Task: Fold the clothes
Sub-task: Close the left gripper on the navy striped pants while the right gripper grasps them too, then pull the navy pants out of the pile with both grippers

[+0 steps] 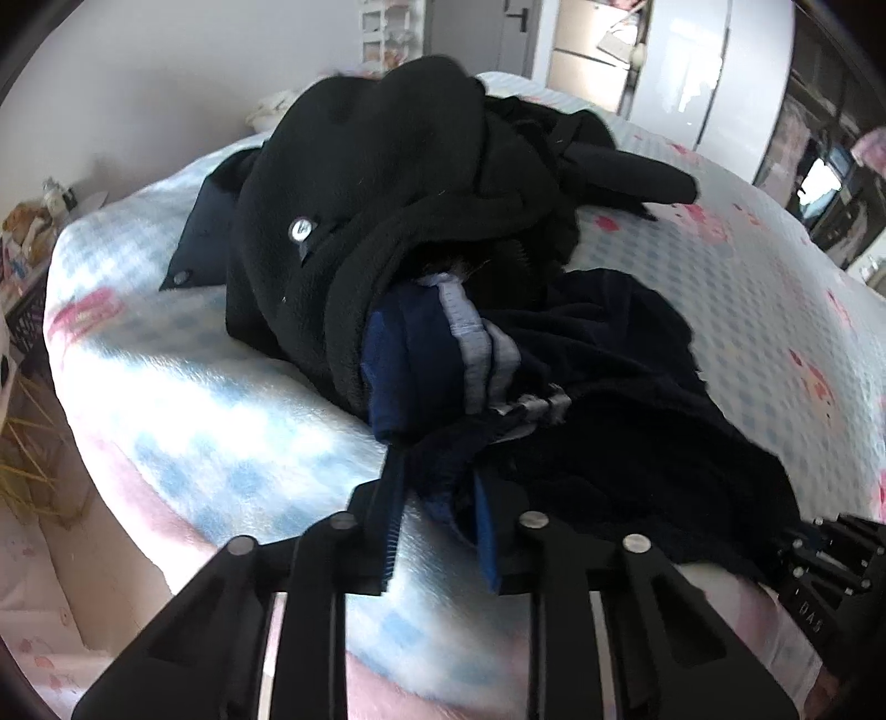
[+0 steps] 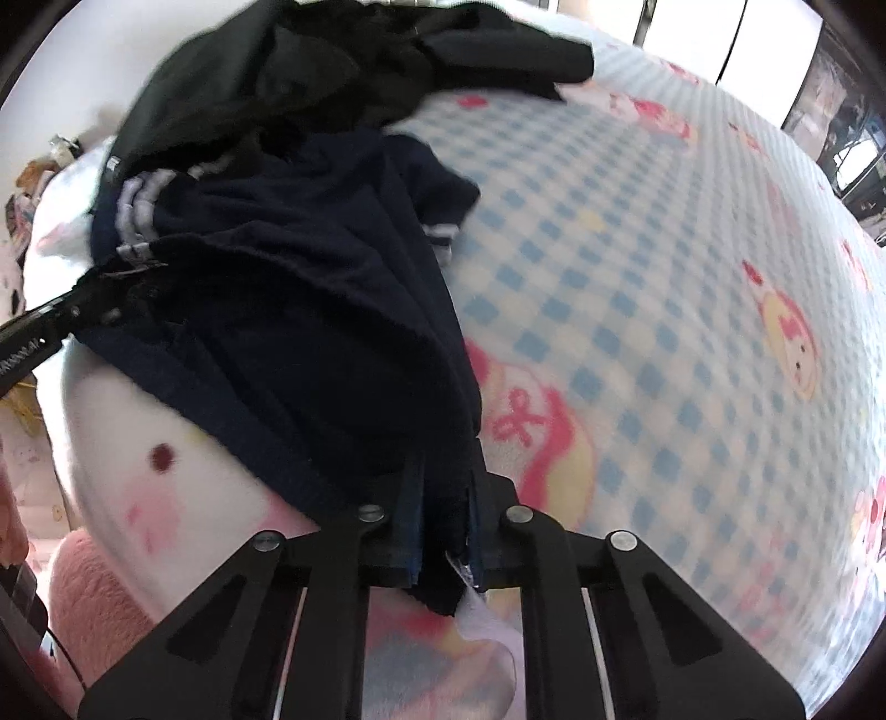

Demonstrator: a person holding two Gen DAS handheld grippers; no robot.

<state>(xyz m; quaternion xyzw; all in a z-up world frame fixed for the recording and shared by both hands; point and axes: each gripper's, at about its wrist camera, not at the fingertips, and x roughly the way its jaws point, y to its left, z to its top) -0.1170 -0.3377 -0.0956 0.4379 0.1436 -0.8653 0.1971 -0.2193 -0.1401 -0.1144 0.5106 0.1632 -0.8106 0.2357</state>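
left gripper [image 1: 437, 531]: we see both black jaws clenched on the near hem of the dark navy knit garment with pale striped cuffs [image 1: 609, 387]; fabric bunched between the pads.
right gripper [image 2: 443, 531]: we see it pinched tight on another edge of the same garment [image 2: 310, 310]; a white tag [image 2: 487, 626] hangs below the jaws.
garment position: we see it draped across the near part of the blue-and-white checked fleece blanket with pink cartoon prints [image 2: 664, 277], stretched between the two grippers.
behind it: black fleece jacket with a silver snap button [image 1: 360, 194] heaped on the blanket, overlapping the navy garment's far end.
far: white wall [image 1: 166, 83], grey door [image 1: 515, 33].
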